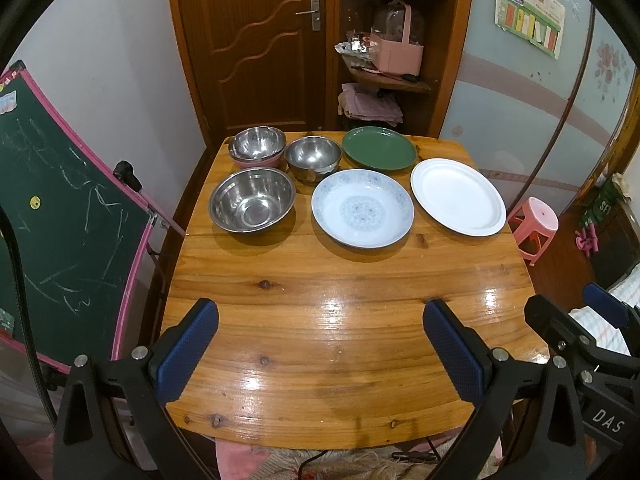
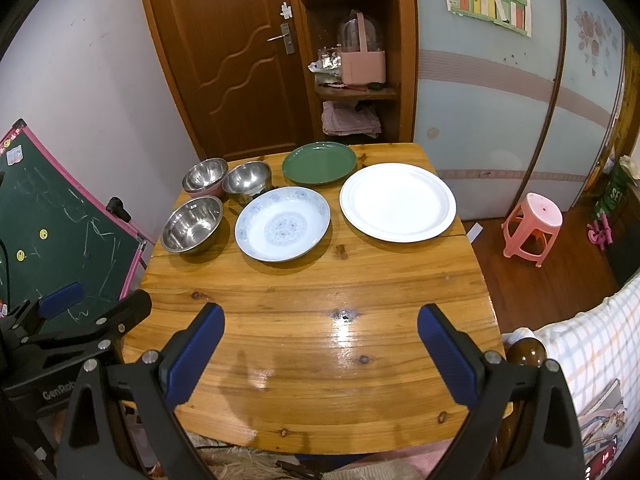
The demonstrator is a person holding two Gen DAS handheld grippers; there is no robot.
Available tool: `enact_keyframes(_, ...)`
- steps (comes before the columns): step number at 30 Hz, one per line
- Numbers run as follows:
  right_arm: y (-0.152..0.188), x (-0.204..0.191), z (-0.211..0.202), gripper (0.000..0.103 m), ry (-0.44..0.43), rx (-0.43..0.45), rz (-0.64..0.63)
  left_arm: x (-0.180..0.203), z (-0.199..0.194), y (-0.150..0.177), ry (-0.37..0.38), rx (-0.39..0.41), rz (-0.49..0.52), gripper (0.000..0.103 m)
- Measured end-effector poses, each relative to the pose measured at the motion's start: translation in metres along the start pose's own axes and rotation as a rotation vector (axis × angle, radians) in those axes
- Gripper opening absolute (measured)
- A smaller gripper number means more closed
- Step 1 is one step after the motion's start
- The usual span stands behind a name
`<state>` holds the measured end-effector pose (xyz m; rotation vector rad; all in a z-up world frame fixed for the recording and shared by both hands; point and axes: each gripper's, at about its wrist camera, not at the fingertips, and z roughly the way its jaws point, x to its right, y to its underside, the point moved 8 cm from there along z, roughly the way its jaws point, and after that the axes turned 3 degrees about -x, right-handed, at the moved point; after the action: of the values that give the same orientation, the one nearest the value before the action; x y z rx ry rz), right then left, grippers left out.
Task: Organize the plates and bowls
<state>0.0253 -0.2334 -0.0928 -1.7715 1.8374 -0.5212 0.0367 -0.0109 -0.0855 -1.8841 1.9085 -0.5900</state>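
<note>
On the far half of the wooden table (image 1: 320, 288) stand a large steel bowl (image 1: 252, 200), a steel bowl nested in a pink bowl (image 1: 256, 146), a smaller steel bowl (image 1: 314, 158), a green plate (image 1: 379, 148), a blue-patterned deep plate (image 1: 362, 208) and a white plate (image 1: 458, 196). The same dishes show in the right wrist view: patterned plate (image 2: 282, 224), white plate (image 2: 398, 202), green plate (image 2: 319, 163), large steel bowl (image 2: 192, 224). My left gripper (image 1: 320, 332) and right gripper (image 2: 320, 336) are both open and empty, over the table's near half.
A green chalkboard with a pink frame (image 1: 64, 208) leans at the table's left. A pink stool (image 1: 534, 226) stands on the floor to the right. A wooden door (image 1: 256, 40) and corner shelves (image 1: 392, 40) are behind the table. A checked cloth (image 2: 592, 344) lies at the near right.
</note>
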Motion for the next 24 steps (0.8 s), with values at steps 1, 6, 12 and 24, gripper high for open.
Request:
enact_keyframes(1,0.0,0.002,0.001,0.098,-0.001,-0.002,0.003,-0.001,0.0,-0.001,-0.001,0.0,-0.001,0.101)
enact_keyframes(6,0.0,0.006,0.002,0.098,0.0,-0.006,0.019,0.0,0.0,-0.001,-0.001,0.003,-0.003,0.101)
enact_keyframes(12,-0.003,0.01,0.002,0.098,-0.002,-0.008,0.028,0.0,0.0,-0.003,0.004,0.003,-0.008,0.101)
enact_keyframes(24,-0.025,0.026,-0.013,0.098,0.021,0.057,0.004,-0.002,-0.005,-0.035,0.099,0.01,-0.041,0.1)
